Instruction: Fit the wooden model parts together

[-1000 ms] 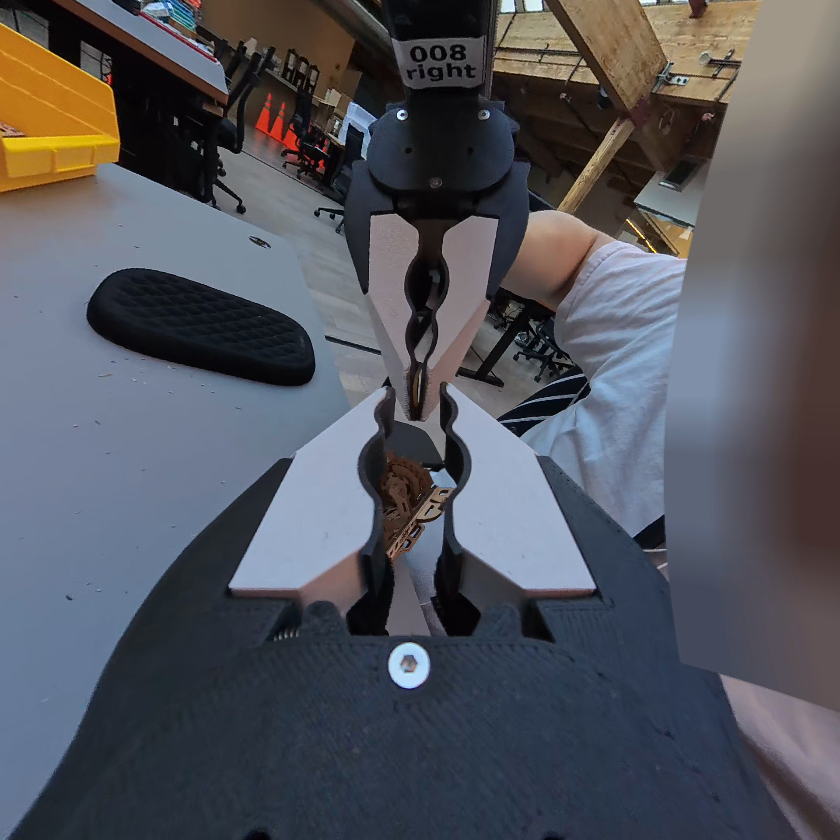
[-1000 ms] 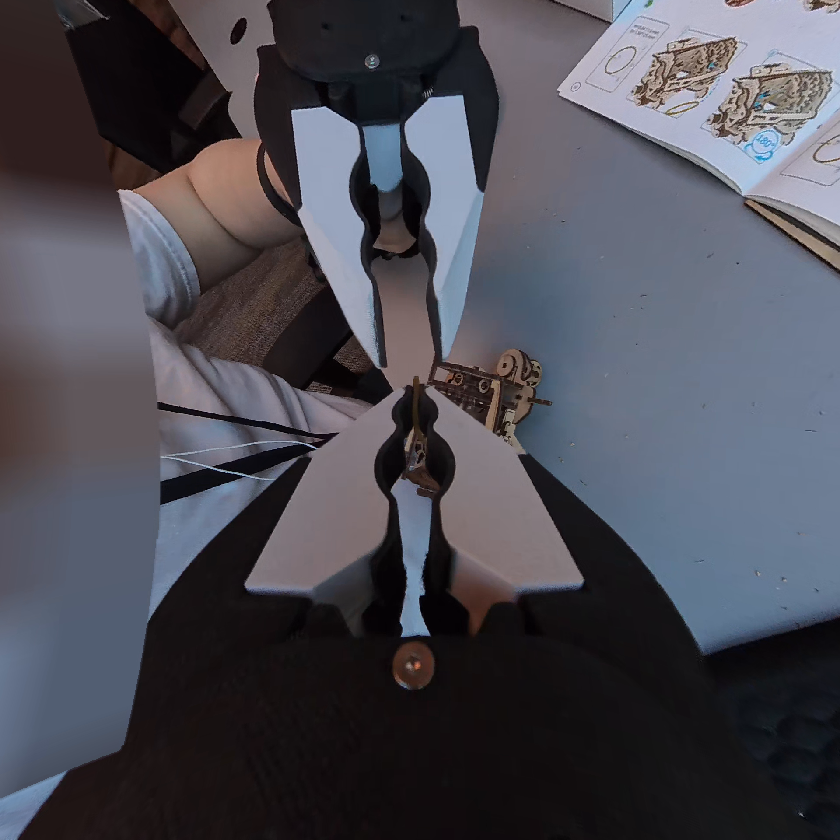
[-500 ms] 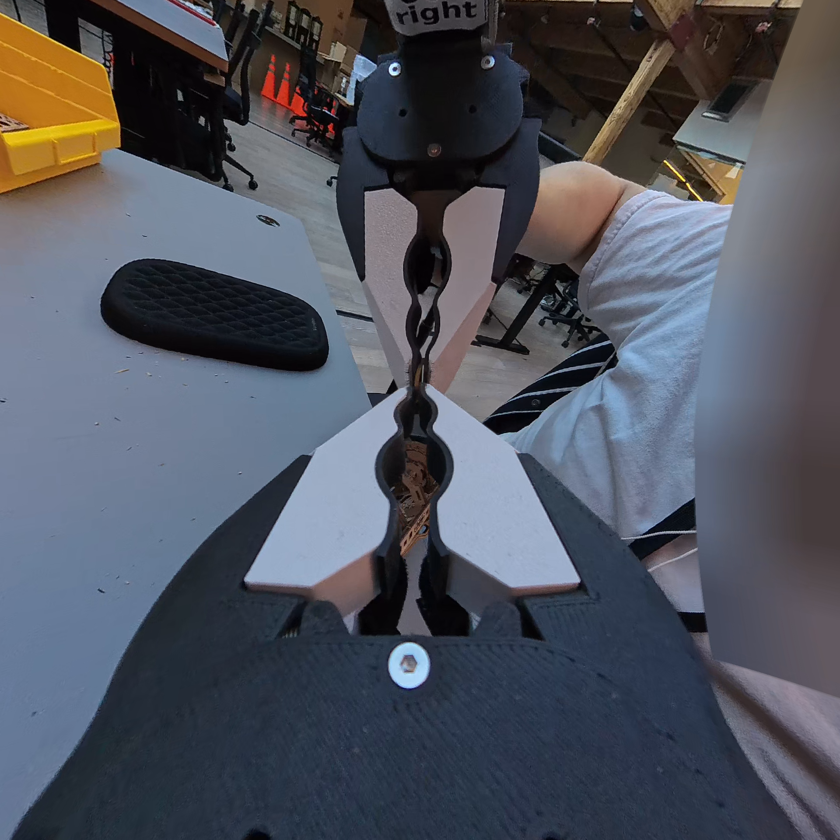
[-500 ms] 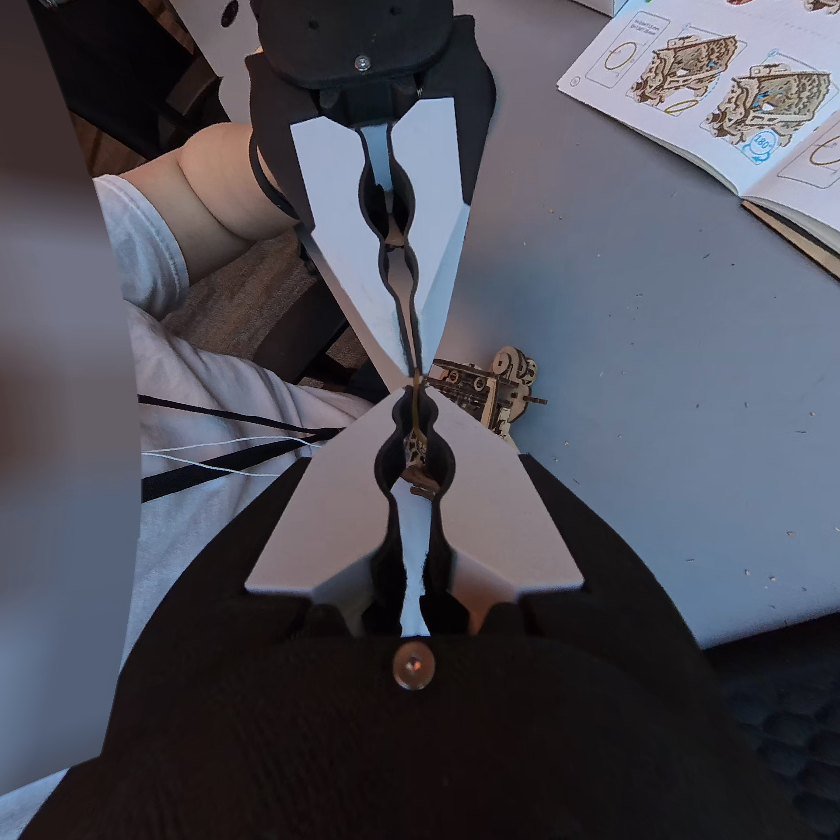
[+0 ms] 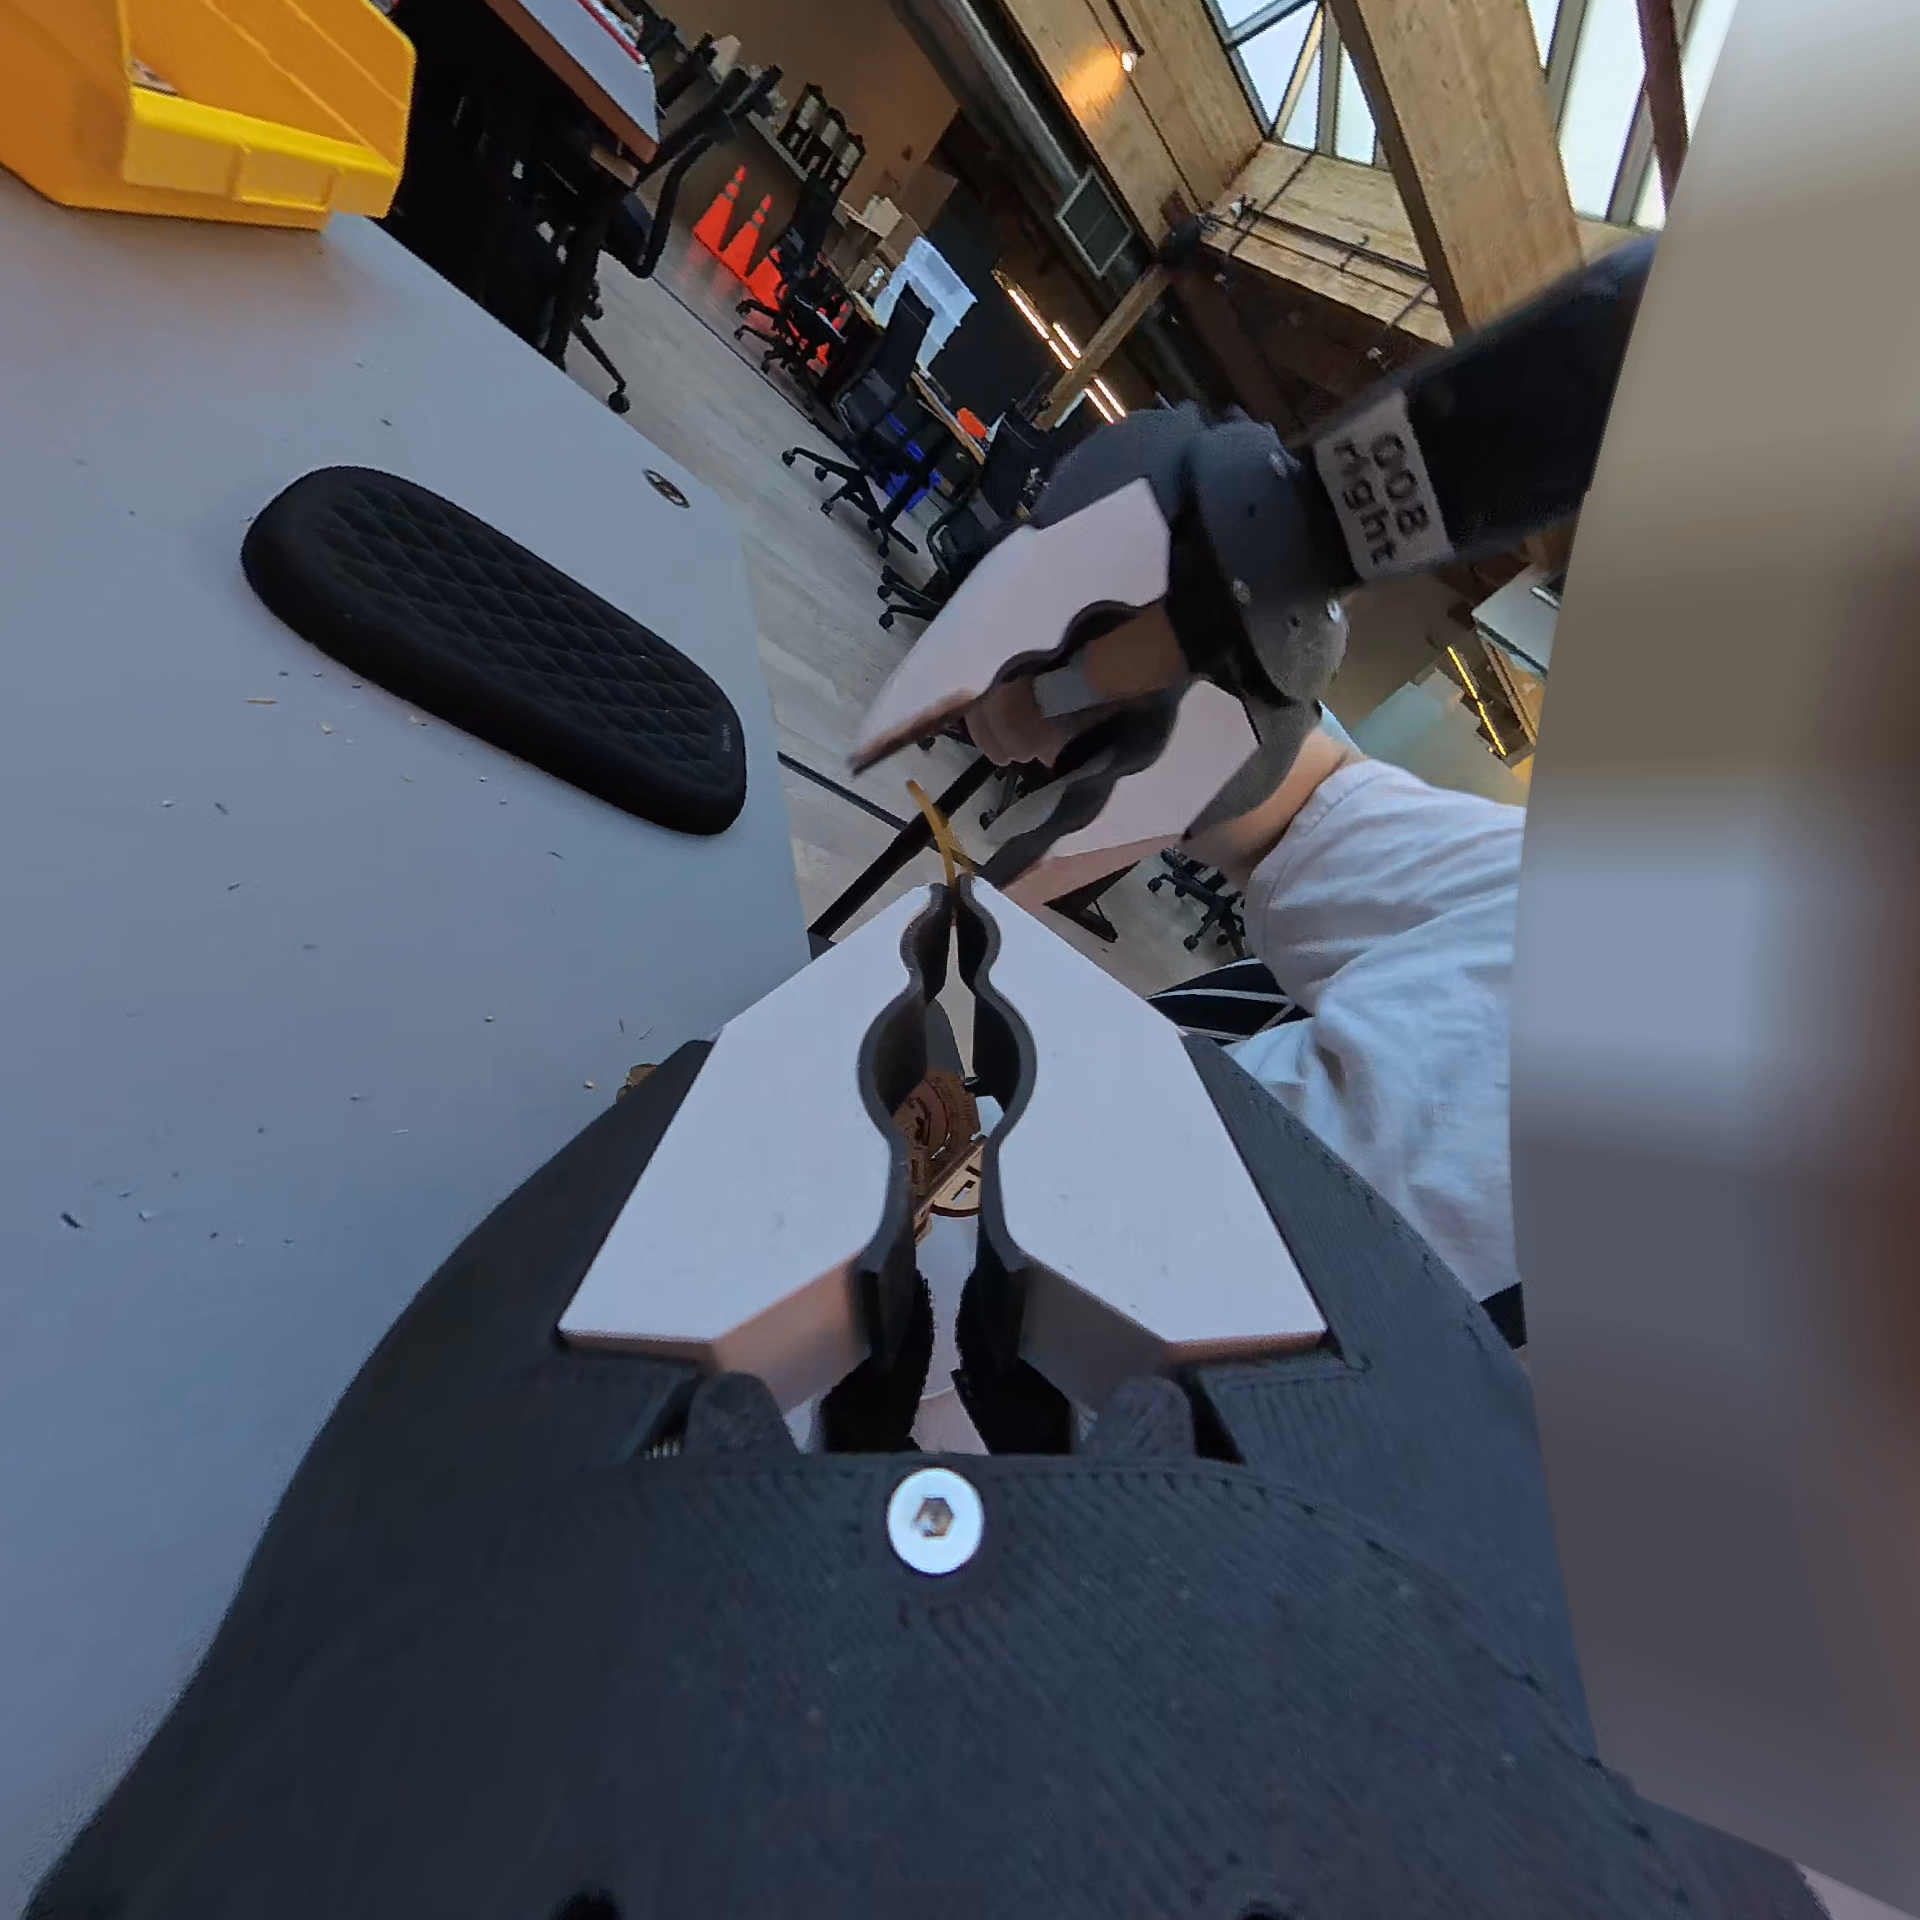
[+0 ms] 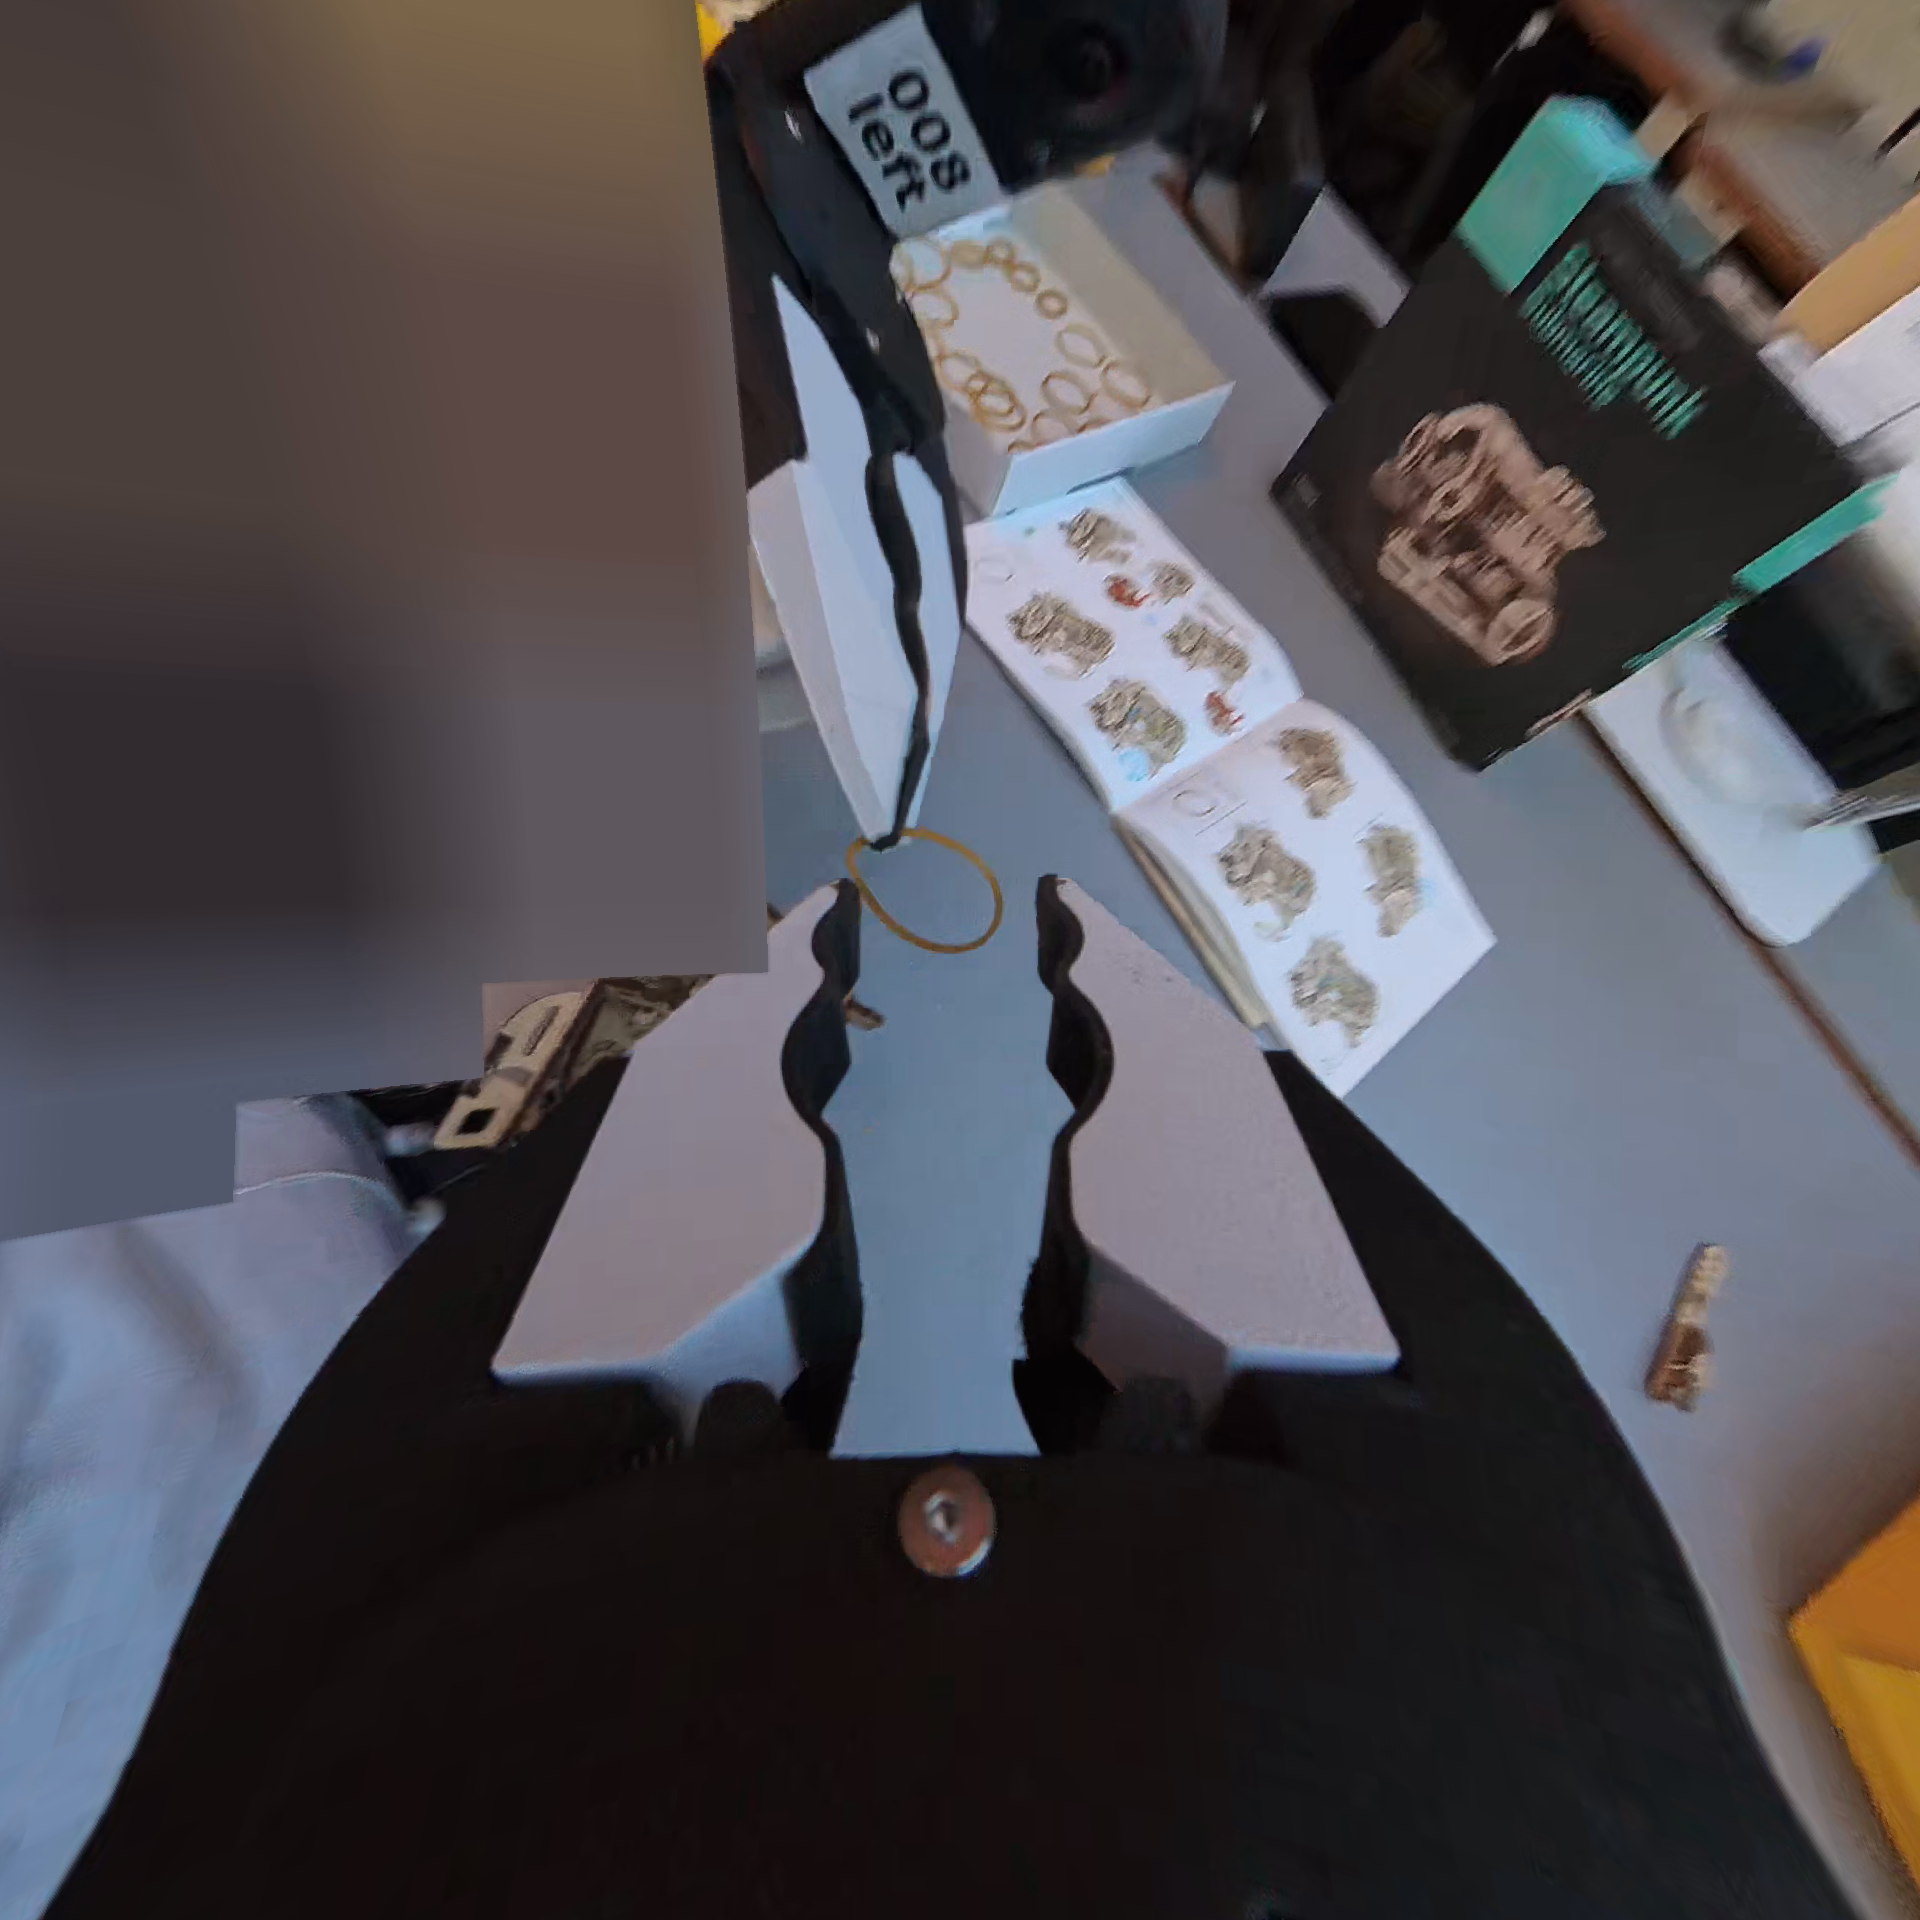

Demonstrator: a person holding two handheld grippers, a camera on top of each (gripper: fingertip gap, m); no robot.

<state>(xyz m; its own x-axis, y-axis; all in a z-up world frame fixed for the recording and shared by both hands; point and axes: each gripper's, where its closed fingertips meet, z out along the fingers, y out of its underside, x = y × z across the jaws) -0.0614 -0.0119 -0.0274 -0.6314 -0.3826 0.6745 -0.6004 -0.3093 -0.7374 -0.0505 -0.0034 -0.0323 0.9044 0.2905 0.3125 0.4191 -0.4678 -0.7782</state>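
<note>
My left gripper [image 5: 956,894] is shut on a thin yellow rubber band [image 5: 935,826] that sticks out past its tips. In the right wrist view the band [image 6: 997,899] hangs as an open ring from the left gripper [image 6: 891,833]. My right gripper [image 6: 948,891] is open and empty, its tips on either side of the ring. It shows open at the upper right of the left wrist view [image 5: 930,821]. The wooden model [image 6: 561,1039] sits on the grey table [image 5: 312,935] below, and is seen through the left jaws [image 5: 940,1132].
An open instruction booklet [image 6: 1226,769], a white box of rubber bands [image 6: 1049,353] and a black kit box [image 6: 1538,499] lie beyond. A small wooden part [image 6: 1683,1325] lies to the right. A black pad [image 5: 499,644] and a yellow bin [image 5: 208,104] are on the table. The grippers are tip to tip, or close to it.
My left gripper shut on the band that the right gripper held. The right gripper then opened, let go and swung aside. The band now hangs from the left gripper alone.
</note>
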